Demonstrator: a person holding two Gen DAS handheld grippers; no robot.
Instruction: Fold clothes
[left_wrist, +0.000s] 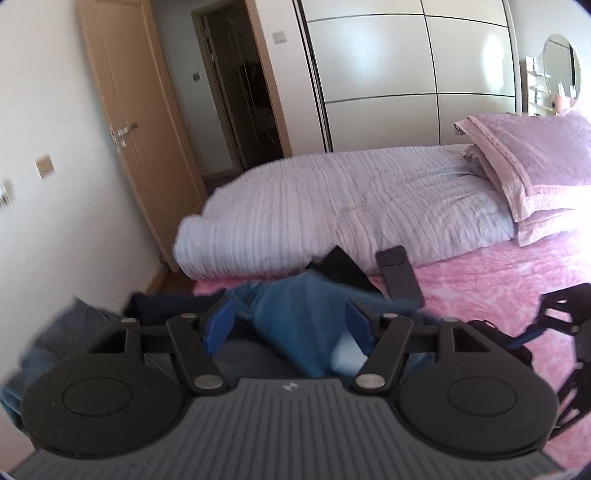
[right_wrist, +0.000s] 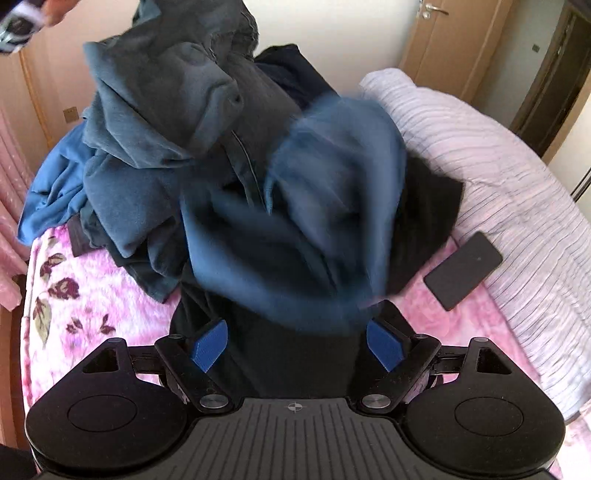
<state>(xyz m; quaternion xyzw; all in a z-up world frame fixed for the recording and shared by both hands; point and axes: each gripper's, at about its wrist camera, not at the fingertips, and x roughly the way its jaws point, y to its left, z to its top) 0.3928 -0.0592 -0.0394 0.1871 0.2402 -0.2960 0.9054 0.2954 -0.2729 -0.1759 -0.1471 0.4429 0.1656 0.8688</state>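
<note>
Bright daylight — motion blur, fisheye warp

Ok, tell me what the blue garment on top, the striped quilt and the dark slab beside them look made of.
Blue garment: soft knit or fleece, matte, judging by its limp rounded folds; motion blur leaves the weave open.
Striped quilt: puckered, quilted cotton-like fabric with fine ridges.
Dark slab: probably a phone, smooth matte glass or plastic, flat and rigid.

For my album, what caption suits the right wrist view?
Open right gripper over a heap of blue clothes on a pink bed.
</note>
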